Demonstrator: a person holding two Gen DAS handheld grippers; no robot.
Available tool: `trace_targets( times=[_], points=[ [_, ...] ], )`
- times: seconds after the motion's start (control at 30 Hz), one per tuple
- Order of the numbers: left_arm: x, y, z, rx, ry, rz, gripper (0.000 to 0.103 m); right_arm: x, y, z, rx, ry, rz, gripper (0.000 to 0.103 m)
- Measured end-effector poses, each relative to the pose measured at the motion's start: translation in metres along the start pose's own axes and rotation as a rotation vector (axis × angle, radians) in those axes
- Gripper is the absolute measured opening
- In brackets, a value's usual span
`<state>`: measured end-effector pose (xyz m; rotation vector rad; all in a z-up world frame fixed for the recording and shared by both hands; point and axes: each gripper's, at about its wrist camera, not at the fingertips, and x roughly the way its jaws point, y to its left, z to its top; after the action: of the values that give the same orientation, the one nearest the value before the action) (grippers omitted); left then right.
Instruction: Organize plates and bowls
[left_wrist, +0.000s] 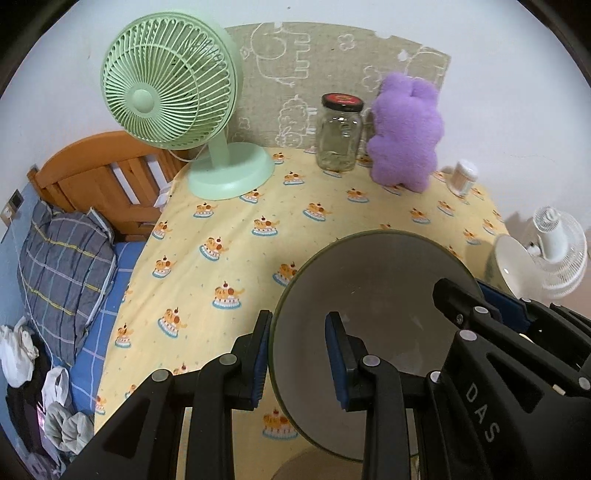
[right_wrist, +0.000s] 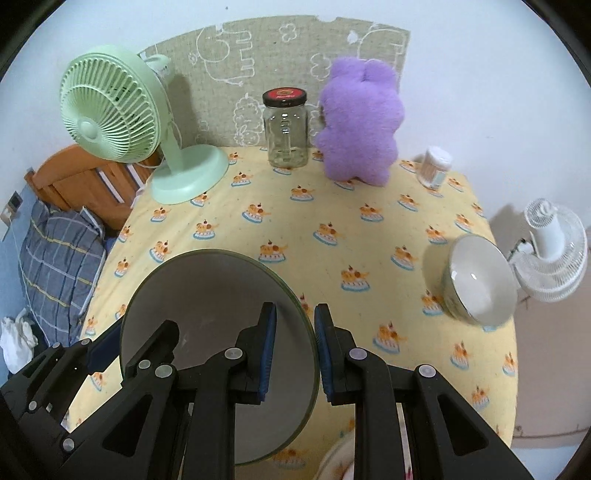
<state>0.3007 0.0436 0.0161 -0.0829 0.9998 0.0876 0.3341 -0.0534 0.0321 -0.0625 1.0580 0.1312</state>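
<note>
A grey bowl with a green rim (left_wrist: 373, 295) is held above the yellow tablecloth (left_wrist: 258, 206). My left gripper (left_wrist: 299, 354) straddles its left rim, one finger outside and one inside. My right gripper (right_wrist: 295, 350) straddles its right rim (right_wrist: 310, 332) the same way; the bowl's inside fills the left of that view (right_wrist: 207, 306). Both grips look closed on the rim. A white bowl (right_wrist: 480, 280) stands at the table's right edge, also in the left wrist view (left_wrist: 513, 262). A plate edge (right_wrist: 332, 461) shows at the bottom.
At the back stand a green fan (right_wrist: 110, 107), a glass jar with a black lid (right_wrist: 286, 129), a purple plush toy (right_wrist: 358, 122) and a small cotton swab tub (right_wrist: 436, 166). A bed with a checked pillow (left_wrist: 62, 258) lies left. A white fan (right_wrist: 550, 247) stands right.
</note>
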Motion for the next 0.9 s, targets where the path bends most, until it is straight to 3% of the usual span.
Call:
trace_targets(
  times=[0.47,0.9],
  points=[
    [-0.046,0.011,-0.060,0.065,0.021,-0.067,0.028,-0.058,0.015,-0.069,0.041,0.014,-0.069,0.025],
    [-0.054,0.019,-0.102,0.093,0.056,-0.102,0.028,-0.069,0.026,-0.117,0.074,0.048,-0.101,0.025]
  ],
)
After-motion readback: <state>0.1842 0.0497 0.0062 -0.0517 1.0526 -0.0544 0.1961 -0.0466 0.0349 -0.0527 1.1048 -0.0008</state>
